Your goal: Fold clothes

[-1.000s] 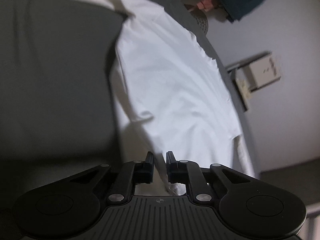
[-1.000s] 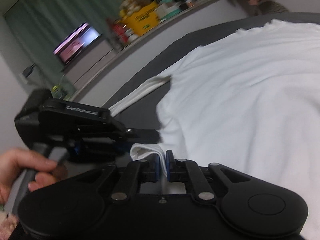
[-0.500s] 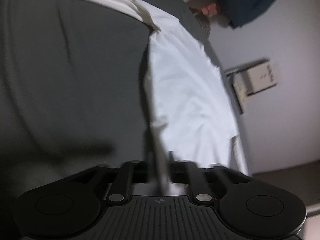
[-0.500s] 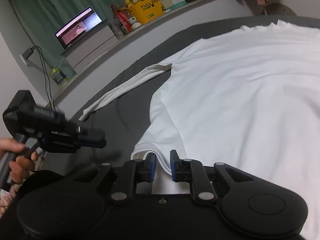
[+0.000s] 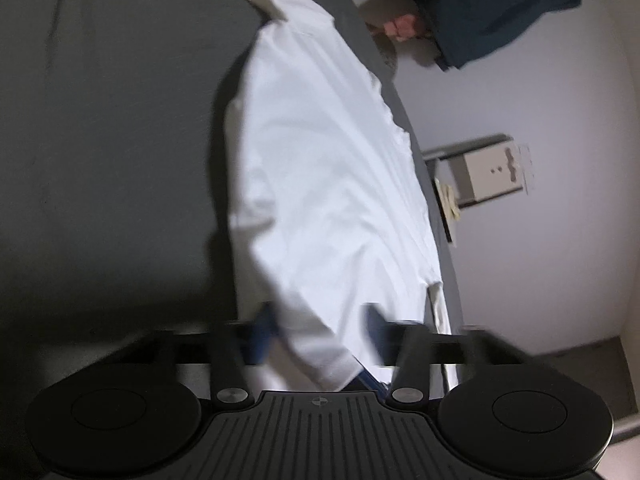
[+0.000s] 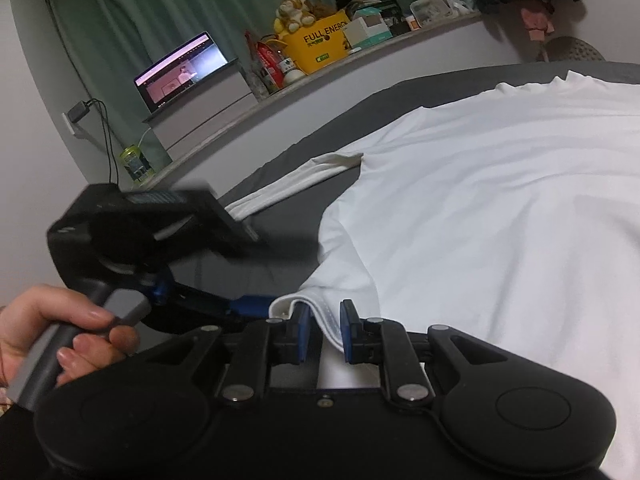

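Note:
A white long-sleeved shirt (image 5: 320,180) (image 6: 480,220) lies spread on the dark grey bed (image 5: 112,140) (image 6: 288,224). One sleeve (image 6: 296,184) stretches away to the left. My left gripper (image 5: 320,330) is blurred at the shirt's near edge. Its jaws stand apart and are closing, with cloth running between them and no pad pressing on it. In the right wrist view the left gripper (image 6: 262,274) reaches in at the hem corner, held by a hand (image 6: 68,332). My right gripper (image 6: 325,330) has its blue pads slightly apart, and the folded hem lies loose between them.
A ledge behind the bed carries a lit laptop (image 6: 180,68), a yellow box (image 6: 316,46), a plush toy and several packages. A green can (image 6: 134,162) stands beside a cable. A dark garment (image 5: 492,12) hangs on the wall above a white box (image 5: 488,172).
Both grippers were shut on the shirt's hem a second ago. The right jaws have parted a little. The left jaws opened wide, swung away, then dropped back toward the hem corner.

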`<state>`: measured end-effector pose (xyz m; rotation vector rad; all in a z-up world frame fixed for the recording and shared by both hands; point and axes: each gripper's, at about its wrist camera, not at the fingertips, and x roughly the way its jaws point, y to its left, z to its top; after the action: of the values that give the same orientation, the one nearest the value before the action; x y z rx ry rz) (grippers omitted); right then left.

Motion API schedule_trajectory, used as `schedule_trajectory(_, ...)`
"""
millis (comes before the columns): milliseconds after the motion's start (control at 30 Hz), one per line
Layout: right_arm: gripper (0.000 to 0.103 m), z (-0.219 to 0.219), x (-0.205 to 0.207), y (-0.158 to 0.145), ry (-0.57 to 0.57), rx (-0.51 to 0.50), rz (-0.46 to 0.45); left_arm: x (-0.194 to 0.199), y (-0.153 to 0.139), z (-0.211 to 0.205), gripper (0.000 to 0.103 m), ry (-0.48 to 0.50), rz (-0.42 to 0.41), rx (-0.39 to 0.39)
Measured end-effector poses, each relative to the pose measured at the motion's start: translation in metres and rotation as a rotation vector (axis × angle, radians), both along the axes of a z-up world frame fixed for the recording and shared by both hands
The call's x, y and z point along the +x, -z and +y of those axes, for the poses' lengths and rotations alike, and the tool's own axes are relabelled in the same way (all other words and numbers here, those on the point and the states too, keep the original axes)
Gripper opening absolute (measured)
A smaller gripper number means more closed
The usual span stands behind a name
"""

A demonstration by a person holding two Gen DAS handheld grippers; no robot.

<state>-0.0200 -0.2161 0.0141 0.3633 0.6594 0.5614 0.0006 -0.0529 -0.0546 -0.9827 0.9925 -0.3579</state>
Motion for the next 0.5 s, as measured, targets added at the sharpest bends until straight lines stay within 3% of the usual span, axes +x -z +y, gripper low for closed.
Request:
schedule_trajectory(200,0.017,0.001,0.000,0.002,-0.022,0.024,-0.001,-0.003,0.000,-0.004,0.002,0.005,-0.048,-0.039)
schedule_trajectory(333,0.019,0.005,-0.004,0.000,-0.057,0.024,-0.016,0.001,-0.017,-0.006,0.002,0.088,-0.090,0.095)
schedule_trajectory(500,0.026,0.009,-0.009,-0.003,-0.096,0.018,-0.007,-0.001,-0.037,0.026,0.002,0.144,-0.066,0.244)
